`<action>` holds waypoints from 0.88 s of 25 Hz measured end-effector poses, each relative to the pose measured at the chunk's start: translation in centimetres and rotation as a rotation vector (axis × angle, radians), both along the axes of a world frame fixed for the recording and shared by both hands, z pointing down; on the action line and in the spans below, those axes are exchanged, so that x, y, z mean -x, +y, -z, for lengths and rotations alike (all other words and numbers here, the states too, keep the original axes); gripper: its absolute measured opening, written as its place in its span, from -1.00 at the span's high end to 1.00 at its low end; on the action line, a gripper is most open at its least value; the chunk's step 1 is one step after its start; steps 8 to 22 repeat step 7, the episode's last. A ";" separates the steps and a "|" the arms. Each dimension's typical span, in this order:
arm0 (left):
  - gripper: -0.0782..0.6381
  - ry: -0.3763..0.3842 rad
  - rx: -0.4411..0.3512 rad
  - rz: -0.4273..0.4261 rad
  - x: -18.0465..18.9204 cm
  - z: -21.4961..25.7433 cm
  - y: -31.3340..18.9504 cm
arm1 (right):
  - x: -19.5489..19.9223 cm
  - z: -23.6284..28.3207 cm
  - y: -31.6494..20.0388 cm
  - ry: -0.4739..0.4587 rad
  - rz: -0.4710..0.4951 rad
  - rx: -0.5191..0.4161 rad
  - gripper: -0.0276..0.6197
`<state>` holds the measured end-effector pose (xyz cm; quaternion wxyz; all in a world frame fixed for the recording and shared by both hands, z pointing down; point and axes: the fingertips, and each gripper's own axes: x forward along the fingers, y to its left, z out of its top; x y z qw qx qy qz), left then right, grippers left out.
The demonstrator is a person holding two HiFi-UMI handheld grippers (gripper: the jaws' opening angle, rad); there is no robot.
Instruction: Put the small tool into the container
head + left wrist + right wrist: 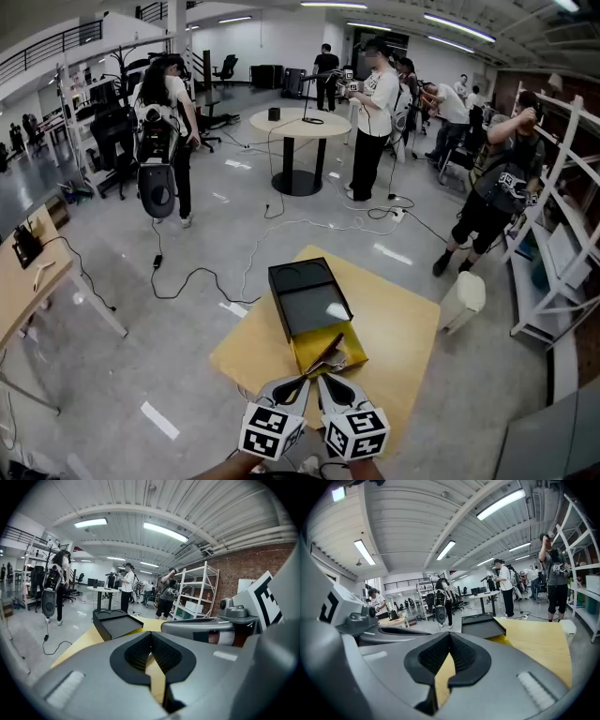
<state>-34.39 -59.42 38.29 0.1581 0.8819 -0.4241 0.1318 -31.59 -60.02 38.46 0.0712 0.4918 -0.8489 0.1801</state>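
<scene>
**Both grippers closed and empty beside the tool**

The slender dark hand tool (325, 352) lies on a shallow yellow tray (351, 360), which touches the black rectangular plastic tray (309, 298) on the yellow wooden table (403, 328). The left gripper (302, 382) and the right gripper (327, 381) hover near it, jaws together on nothing. If the yellow tray is the container, the tool already lies in it. If the black tray is, the tool lies outside, and any grasp would need the jaws parted.

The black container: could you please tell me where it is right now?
In the head view, the black container sits on the wooden table, left of centre, directly beyond the yellow tray that holds the small tool.
</scene>
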 end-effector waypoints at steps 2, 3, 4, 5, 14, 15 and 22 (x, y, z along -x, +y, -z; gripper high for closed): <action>0.77 0.000 -0.002 0.003 1.5 0.8 -0.2 | 1.5 0.9 -0.1 0.002 0.003 0.000 0.90; 0.77 -0.001 -0.004 0.004 2.5 1.4 -0.4 | 2.5 1.4 -0.3 0.003 0.004 0.000 0.90; 0.77 -0.001 -0.004 0.004 3.5 1.8 -0.5 | 3.4 1.8 -0.4 0.004 0.004 0.001 0.90; 0.77 0.000 -0.003 0.004 4.3 2.2 -0.5 | 4.2 2.1 -0.4 0.005 0.004 0.003 0.90; 0.77 0.001 0.000 0.005 5.6 2.7 -0.4 | 5.5 2.6 -0.2 0.005 0.004 0.005 0.90; 0.77 0.001 0.000 0.005 5.6 2.7 -0.4 | 5.5 2.6 -0.2 0.005 0.004 0.005 0.90; 0.77 0.001 0.000 0.005 5.6 2.7 -0.4 | 5.5 2.6 -0.2 0.005 0.004 0.005 0.90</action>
